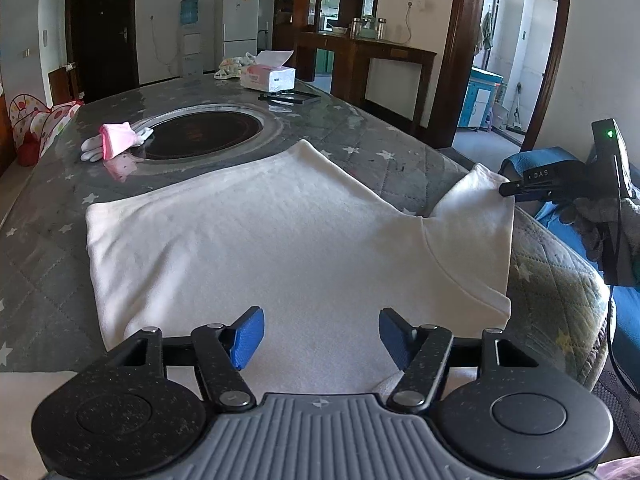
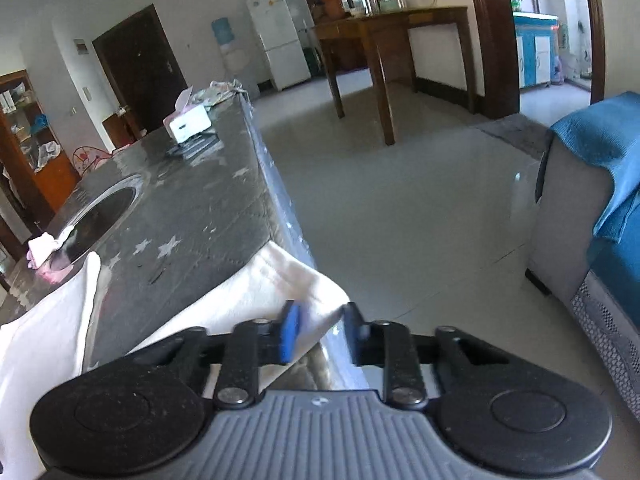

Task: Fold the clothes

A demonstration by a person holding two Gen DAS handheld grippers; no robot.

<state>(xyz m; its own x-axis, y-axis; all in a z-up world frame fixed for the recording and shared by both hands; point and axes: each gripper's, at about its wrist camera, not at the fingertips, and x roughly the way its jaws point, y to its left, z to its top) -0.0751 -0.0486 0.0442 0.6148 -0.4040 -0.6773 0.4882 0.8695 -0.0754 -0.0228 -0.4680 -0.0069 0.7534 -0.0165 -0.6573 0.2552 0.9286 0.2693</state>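
Right gripper (image 2: pixel 320 330) straddles white garment's (image 1: pixel 280 248) sleeve; left gripper (image 1: pixel 322 336) open above hem

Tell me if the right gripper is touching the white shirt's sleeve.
Touching. The left wrist view shows the right gripper tips meeting the white cotton shirt's sleeve at its raised edge.

Only legible txt: "DAS" in pale letters on the black body of the right gripper (image 1: pixel 505 189), seen from left wrist cam. Tissue box (image 1: pixel 267 76) has pink print, fridge (image 1: pixel 239 20) has stickers, both too small/blurry to read. Right wrist cam: nothing readable.
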